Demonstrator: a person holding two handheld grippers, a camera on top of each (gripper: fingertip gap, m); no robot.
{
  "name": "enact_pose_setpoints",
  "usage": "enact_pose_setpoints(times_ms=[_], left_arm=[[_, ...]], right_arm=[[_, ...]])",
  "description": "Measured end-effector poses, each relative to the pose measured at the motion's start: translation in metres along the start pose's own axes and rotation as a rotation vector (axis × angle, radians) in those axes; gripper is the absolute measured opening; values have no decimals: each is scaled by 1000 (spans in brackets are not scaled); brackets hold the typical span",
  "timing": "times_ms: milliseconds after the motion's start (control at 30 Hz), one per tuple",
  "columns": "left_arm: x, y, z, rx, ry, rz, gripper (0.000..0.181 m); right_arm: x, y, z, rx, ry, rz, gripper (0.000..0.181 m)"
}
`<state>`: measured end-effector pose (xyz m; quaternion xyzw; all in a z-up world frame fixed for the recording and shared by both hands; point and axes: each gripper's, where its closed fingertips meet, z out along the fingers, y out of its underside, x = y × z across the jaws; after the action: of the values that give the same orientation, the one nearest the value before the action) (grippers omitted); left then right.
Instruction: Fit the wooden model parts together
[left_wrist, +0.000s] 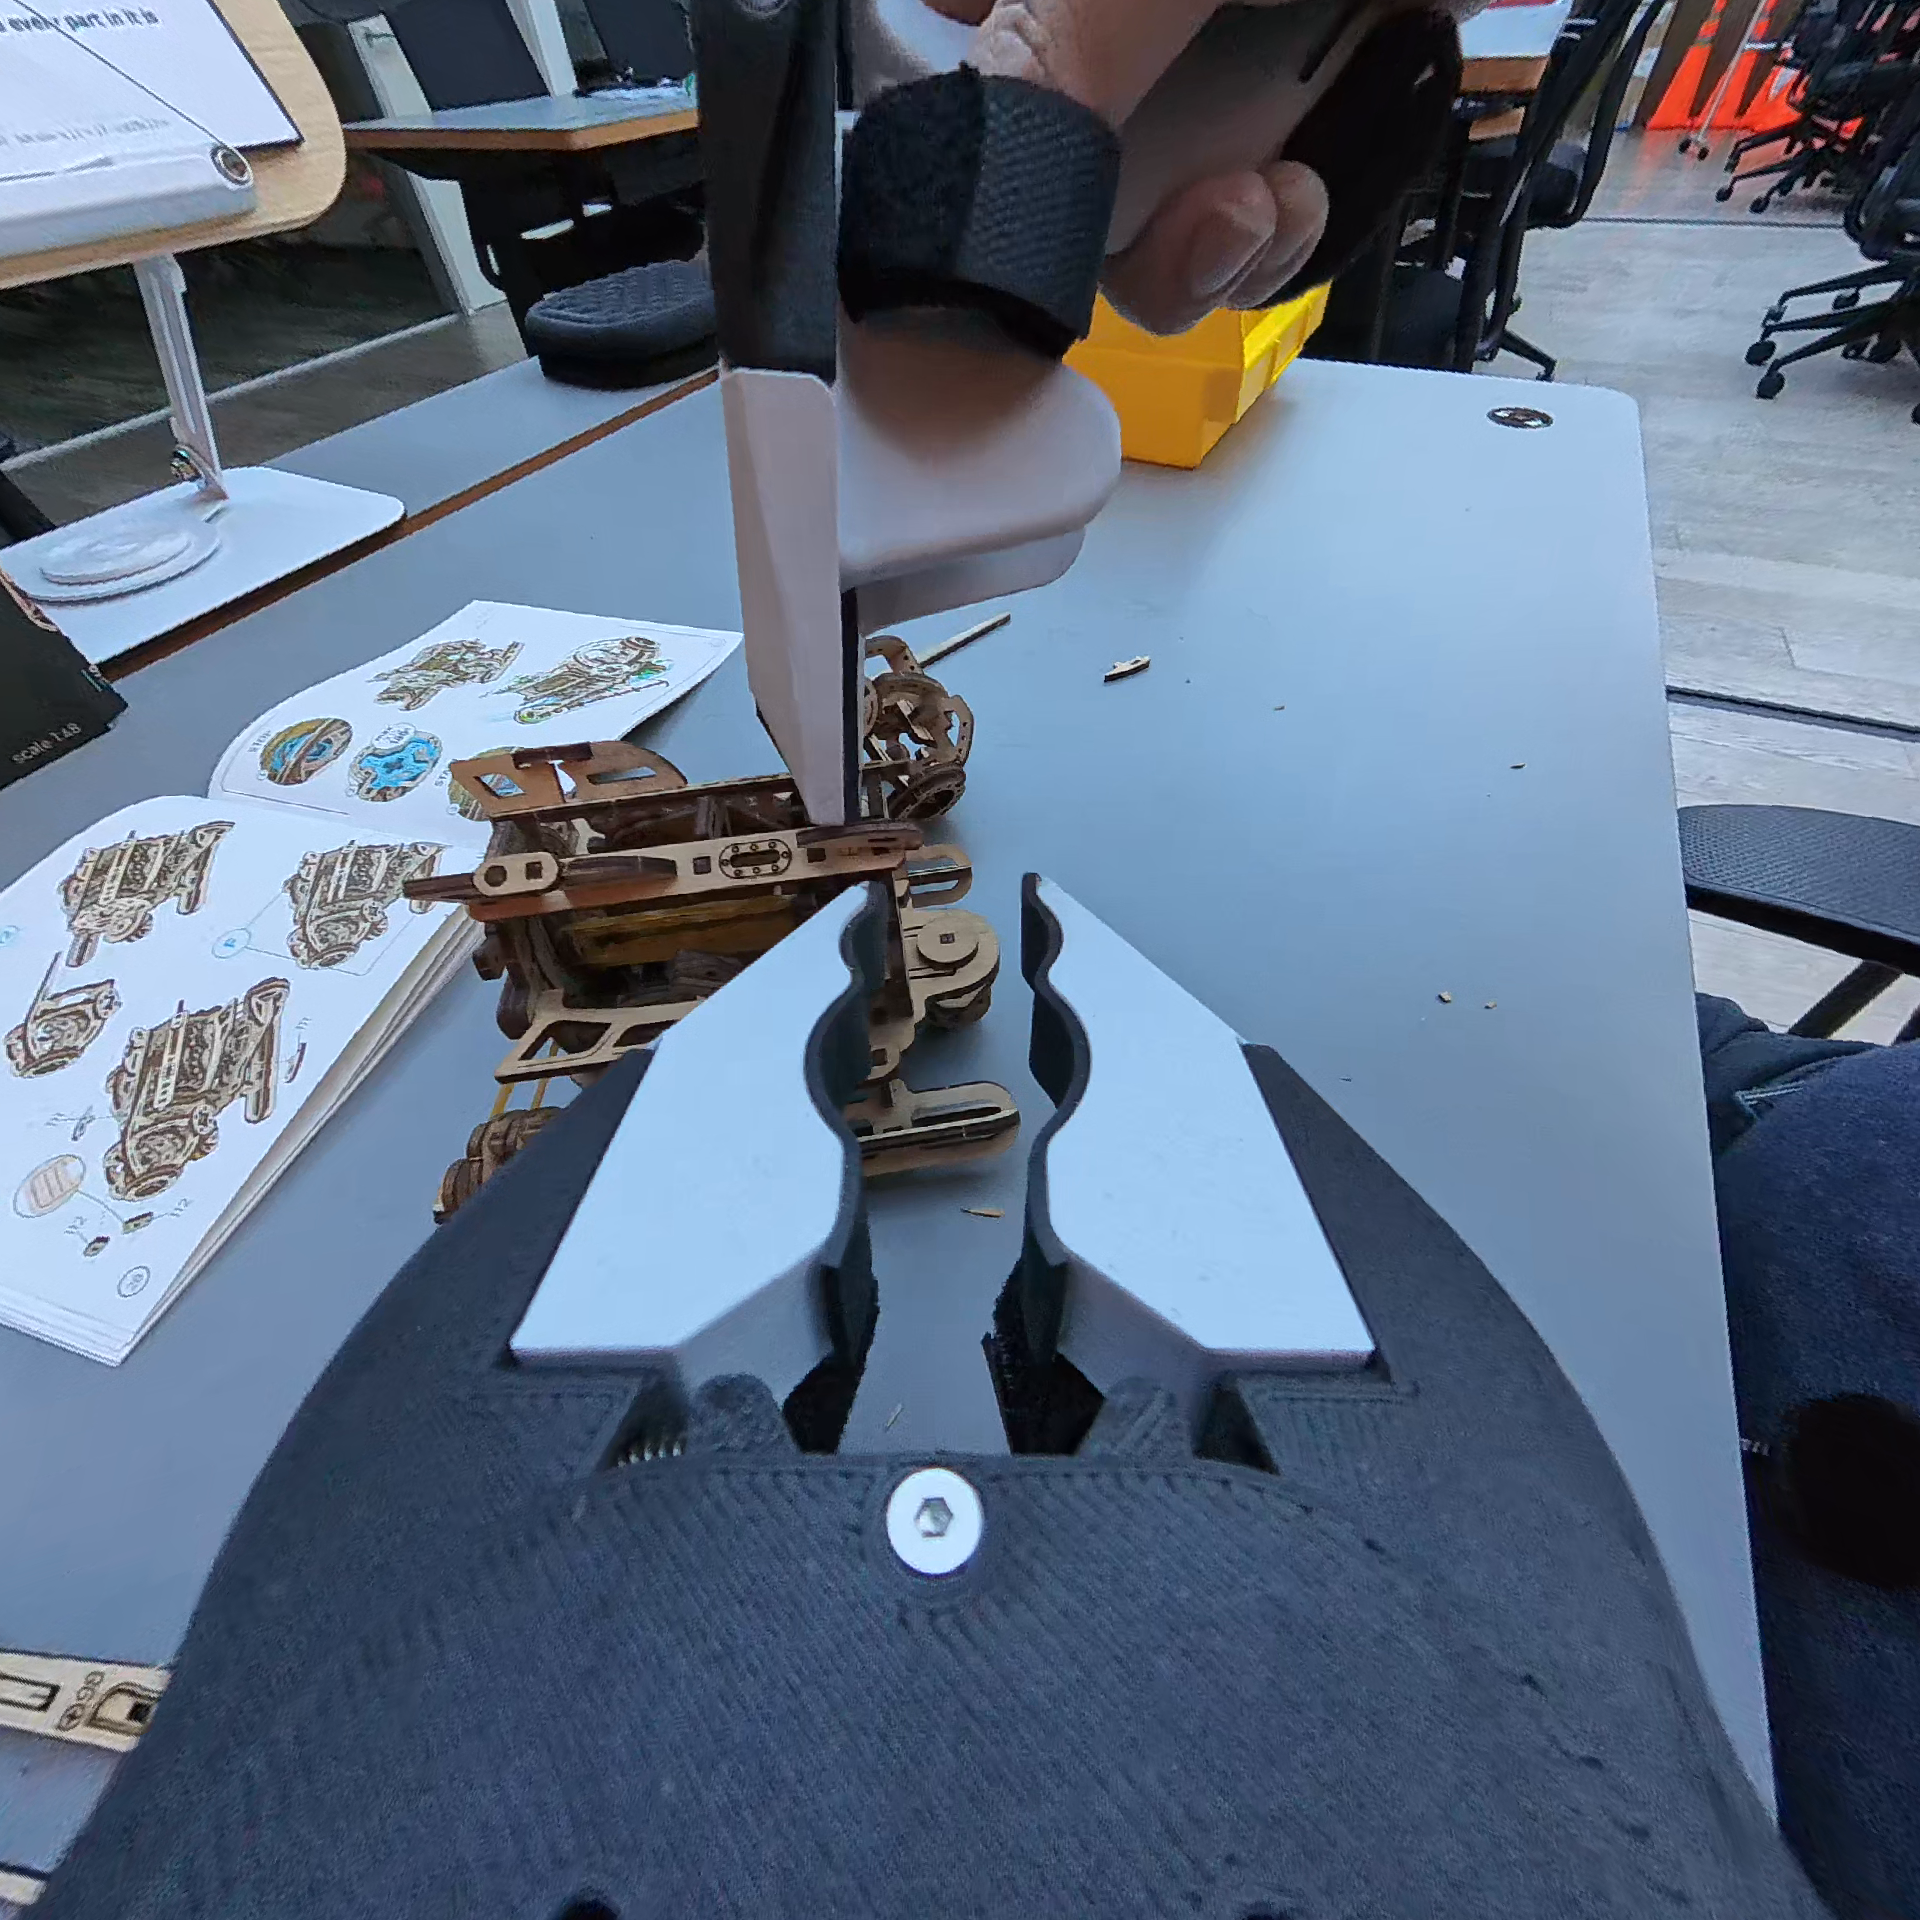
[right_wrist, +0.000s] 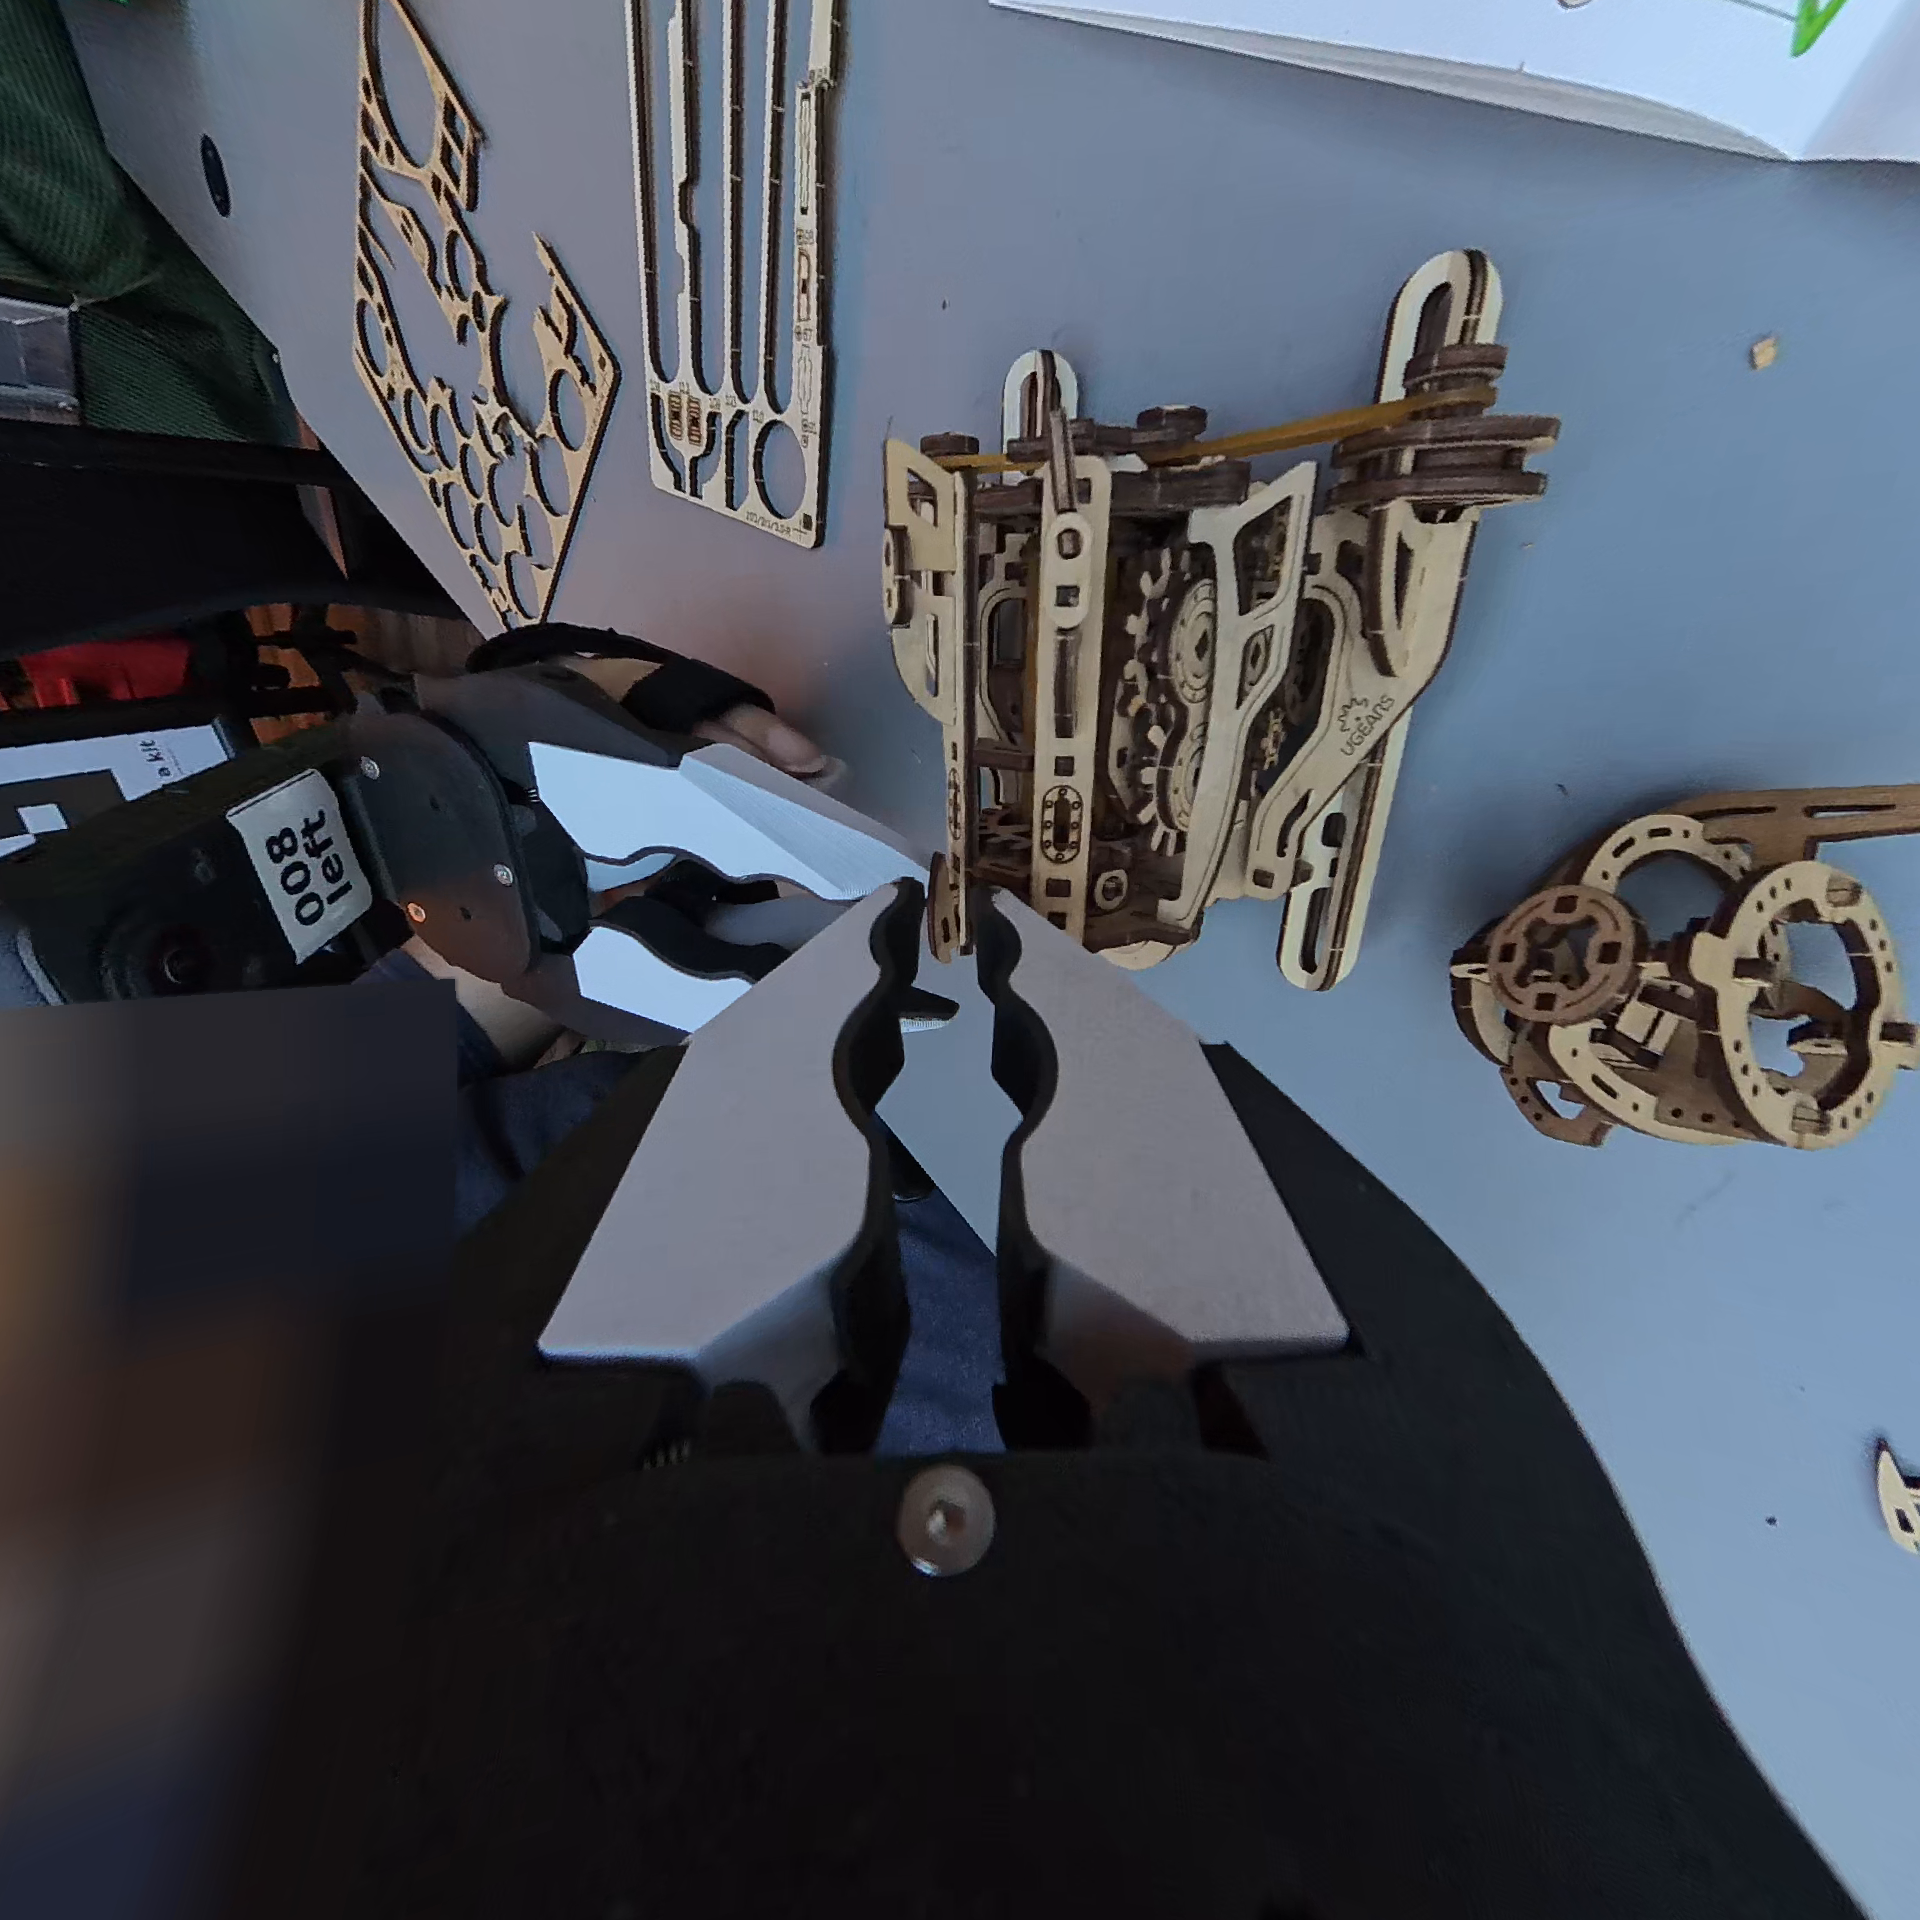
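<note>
The wooden model (left_wrist: 665, 904) lies on the grey table (left_wrist: 1351, 831); a yellow rubber band runs across it. My left gripper (left_wrist: 951, 894) is open and low at the model's right end. Its left fingertip touches the frame, and small model parts sit between the fingers. My right gripper (left_wrist: 844, 805) comes down from above. In the right wrist view it (right_wrist: 948, 902) is shut on a thin plate at the edge of the model (right_wrist: 1195, 665). The left gripper (right_wrist: 790, 904) shows open beside that edge. A second wooden wheel assembly (right_wrist: 1683, 987) lies apart on the table and also shows in the left wrist view (left_wrist: 920, 727).
An open instruction booklet (left_wrist: 208, 987) lies left of the model. Punched-out wooden sheets (right_wrist: 478, 343) (right_wrist: 738, 270) lie beyond it. A yellow bin (left_wrist: 1195, 384) stands at the far edge and a tablet stand (left_wrist: 156, 520) at the far left. A chair (left_wrist: 1797, 894) is at the right.
</note>
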<state>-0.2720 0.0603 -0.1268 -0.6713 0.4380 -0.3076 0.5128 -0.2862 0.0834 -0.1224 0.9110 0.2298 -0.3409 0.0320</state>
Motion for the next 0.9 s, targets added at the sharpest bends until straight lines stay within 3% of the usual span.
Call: enact_pose_setpoints(times_ms=[33,433,600,733,900], left_arm=[[0,0,0,3,2,-9,23],[-1,-3,-7,62,124,-381,28],[-12,-9,-16,131,234,-666,5],[-26,-11,-21,182,254,-839,4],[-21,-8,-17,129,240,-907,5]], right_arm=[[1,0,0,-3,9,0,8],[-1,1,1,-14,42,-22,10],[0,0,0,-10,37,-31,10],[0,0,0,-2,22,-26,9],[-1,0,0,6,8,-21,9]])
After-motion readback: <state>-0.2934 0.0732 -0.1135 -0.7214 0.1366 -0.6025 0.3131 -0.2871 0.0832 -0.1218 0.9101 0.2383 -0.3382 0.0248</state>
